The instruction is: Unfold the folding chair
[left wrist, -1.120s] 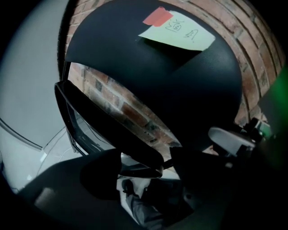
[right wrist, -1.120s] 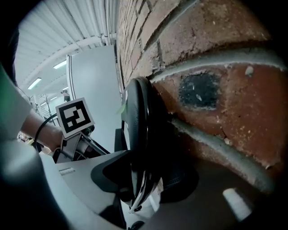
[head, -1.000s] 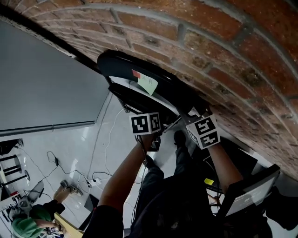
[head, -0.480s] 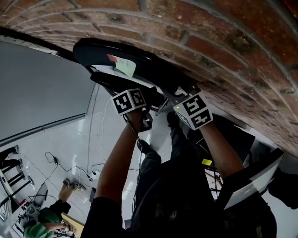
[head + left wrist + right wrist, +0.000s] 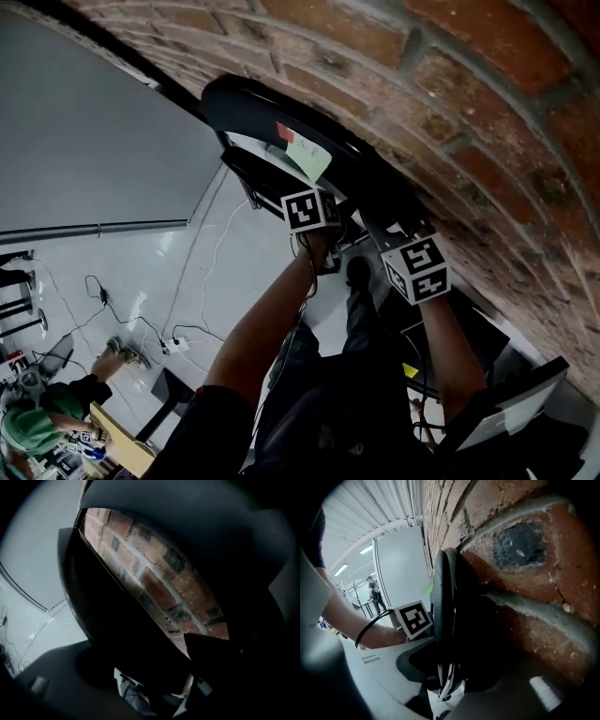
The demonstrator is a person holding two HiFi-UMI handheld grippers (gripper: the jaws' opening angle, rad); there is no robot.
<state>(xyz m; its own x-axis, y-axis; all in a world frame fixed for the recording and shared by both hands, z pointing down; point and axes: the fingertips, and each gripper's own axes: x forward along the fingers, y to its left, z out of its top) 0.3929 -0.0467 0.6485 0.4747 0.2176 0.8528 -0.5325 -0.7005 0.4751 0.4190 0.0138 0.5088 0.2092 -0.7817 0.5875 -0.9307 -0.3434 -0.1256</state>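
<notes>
The folded black chair [image 5: 258, 112] leans against the brick wall, with a green note [image 5: 307, 155] stuck on it. My left gripper [image 5: 314, 211] is at the chair's near edge. Its jaws have just swung wide and eased back a little. In the left gripper view the chair's dark panel [image 5: 103, 606] runs between them, and my left gripper [image 5: 140, 677] looks open around it. My right gripper [image 5: 405, 248] is further right. Its jaws have been closing, and in the right gripper view my right gripper [image 5: 450, 677] is clamped on the chair's rim [image 5: 445, 602].
The brick wall [image 5: 450, 103] runs right behind the chair. A grey panel [image 5: 84, 159] stands to the left above a white floor with cables [image 5: 141, 347]. Another person [image 5: 47, 436] sits at lower left, and a screen [image 5: 506, 403] is at lower right.
My left gripper has slid further along the chair, away from the right gripper, and its marker cube looks smaller. My right gripper has stayed on the chair's rim.
</notes>
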